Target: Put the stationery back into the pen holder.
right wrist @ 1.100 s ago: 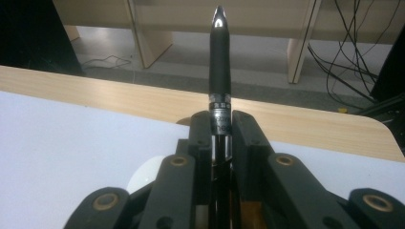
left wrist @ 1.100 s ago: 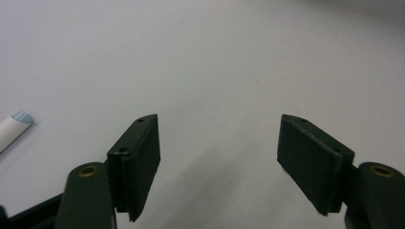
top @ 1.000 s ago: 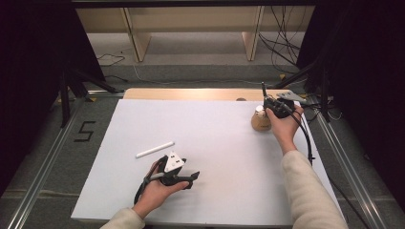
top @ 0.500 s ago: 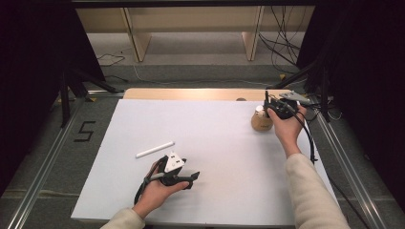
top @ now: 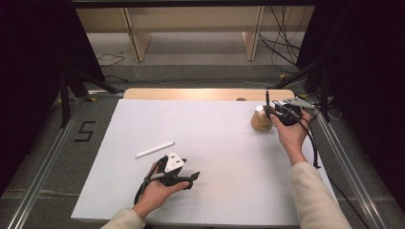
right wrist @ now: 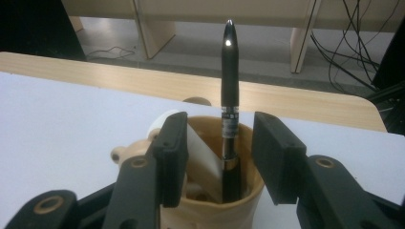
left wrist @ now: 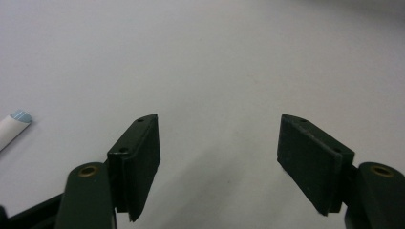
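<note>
Two black jaws of the right gripper [right wrist: 217, 157] rise from the bottom of the frame, just opened, standing apart on either side of a tan holder [right wrist: 210, 191] at bottom centre. A black pen [right wrist: 229, 109] stands upright in the holder, between the jaws, touching neither. A white sheet covers the table [right wrist: 62, 124] at left; the table's wooden edge [right wrist: 305, 102] crosses the middle.
</note>
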### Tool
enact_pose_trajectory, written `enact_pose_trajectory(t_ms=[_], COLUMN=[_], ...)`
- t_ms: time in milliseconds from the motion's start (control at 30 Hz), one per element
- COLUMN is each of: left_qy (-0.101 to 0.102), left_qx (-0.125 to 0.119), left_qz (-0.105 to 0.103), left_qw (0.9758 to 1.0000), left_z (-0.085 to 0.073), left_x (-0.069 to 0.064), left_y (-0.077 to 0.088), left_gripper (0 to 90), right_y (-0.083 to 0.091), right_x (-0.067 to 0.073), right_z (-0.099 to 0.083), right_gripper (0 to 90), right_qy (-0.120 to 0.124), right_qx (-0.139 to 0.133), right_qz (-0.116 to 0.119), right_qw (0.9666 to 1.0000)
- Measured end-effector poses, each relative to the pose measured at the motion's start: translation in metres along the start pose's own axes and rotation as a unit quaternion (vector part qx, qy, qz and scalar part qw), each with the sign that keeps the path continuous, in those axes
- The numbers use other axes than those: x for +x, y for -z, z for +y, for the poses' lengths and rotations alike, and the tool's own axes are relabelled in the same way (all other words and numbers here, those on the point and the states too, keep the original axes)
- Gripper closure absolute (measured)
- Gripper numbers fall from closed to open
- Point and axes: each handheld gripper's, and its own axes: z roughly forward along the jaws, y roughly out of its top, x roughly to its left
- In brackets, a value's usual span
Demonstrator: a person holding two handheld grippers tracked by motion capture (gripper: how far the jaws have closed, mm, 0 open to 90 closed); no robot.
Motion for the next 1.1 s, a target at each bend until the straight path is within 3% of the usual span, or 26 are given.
enact_pose_trajectory(t_ms=[100, 200, 267, 667, 900, 1100], left_qy=[0.002, 0.002, 0.003, 0.004, 0.004, 0.006], left_qx=[0.001, 0.001, 0.001, 0.002, 0.003, 0.004], left_qz=[0.000, 0.000, 0.000, 0.001, 0.003, 0.003], left_qw=[1.0000, 1.0000, 1.0000, 1.0000, 1.0000, 1.0000], left_z=[0.000, 0.000, 0.000, 0.000, 0.000, -0.001], left_x=[0.000, 0.000, 0.000, 0.001, 0.002, 0.003], left_y=[0.000, 0.000, 0.000, 0.001, 0.001, 0.001], left_gripper=[31.1, 31.1, 31.1, 31.1, 31.2, 31.4], right_y=[0.005, 0.012, 0.015, 0.035, 0.048, 0.058], right_x=[0.001, 0.000, 0.000, 0.007, 0.016, 0.027], right_z=[-0.001, 0.000, -0.001, -0.013, -0.026, -0.041], right_gripper=[54.8, 54.5, 53.3, 48.1, 46.2, 46.0], right_qy=[0.003, 0.010, 0.000, 0.002, -0.002, 0.014], right_qx=[0.007, -0.004, -0.001, 0.018, 0.030, 0.034], right_qz=[0.002, -0.011, -0.003, 0.010, 0.036, 0.057], right_qw=[1.0000, 0.9999, 1.0000, 0.9998, 0.9989, 0.9977])
